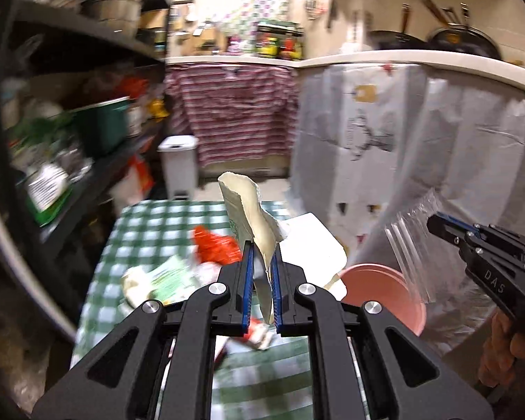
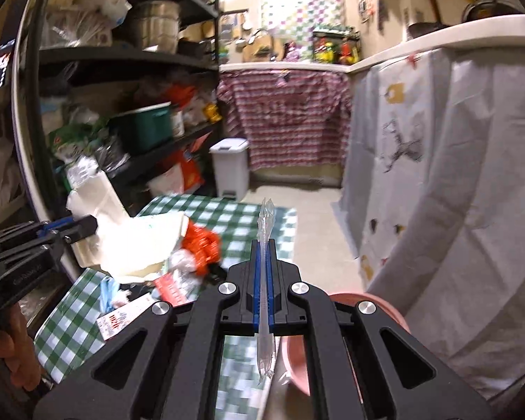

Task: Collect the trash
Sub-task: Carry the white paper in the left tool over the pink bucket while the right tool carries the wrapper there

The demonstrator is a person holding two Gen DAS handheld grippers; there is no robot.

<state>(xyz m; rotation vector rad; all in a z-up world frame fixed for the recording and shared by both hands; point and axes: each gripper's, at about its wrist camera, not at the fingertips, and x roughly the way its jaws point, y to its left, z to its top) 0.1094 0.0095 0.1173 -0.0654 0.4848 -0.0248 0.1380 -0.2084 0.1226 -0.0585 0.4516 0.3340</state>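
While raised over the green checked tablecloth (image 1: 150, 231), left gripper (image 1: 261, 259) pinching a torn beige paper wrapper (image 1: 243, 206), jaws narrow and pressed on its lower edge, wrapper standing upright above the fingertips. Seen from the right wrist view, same left gripper (image 2: 87, 225) at the near-left side of the tablecloth (image 2: 227, 217), white-beige paper (image 2: 136, 241) fanning out from its tip. Right gripper (image 2: 262, 262) clamped tight on a clear plastic bag (image 2: 266, 231), thin edge sticking up between the blue pads (image 2: 257, 280) and hanging down below them. From the left wrist view, right gripper (image 1: 437, 227) off the right edge of the tablecloth, clear plastic (image 1: 413, 231) draped from it, a hand (image 1: 507, 353) under the handle. Pink bucket (image 1: 385, 290) just beside the tablecloth's right edge, below the plastic; also visible low right in the right wrist view (image 2: 367, 301). Loose trash on the tablecloth: orange-red wrapper (image 1: 217, 245), green-white packet (image 1: 164, 276), white paper sheet (image 1: 311, 245), red-white printed scraps (image 2: 171, 288). White pedal bin (image 1: 178, 161) on the floor beyond the far end of the tablecloth, lid down. Dark shelving (image 2: 129, 56) left of the tablecloth, cloth-covered counter (image 2: 437, 140) to the right. Left view motion-blurred.
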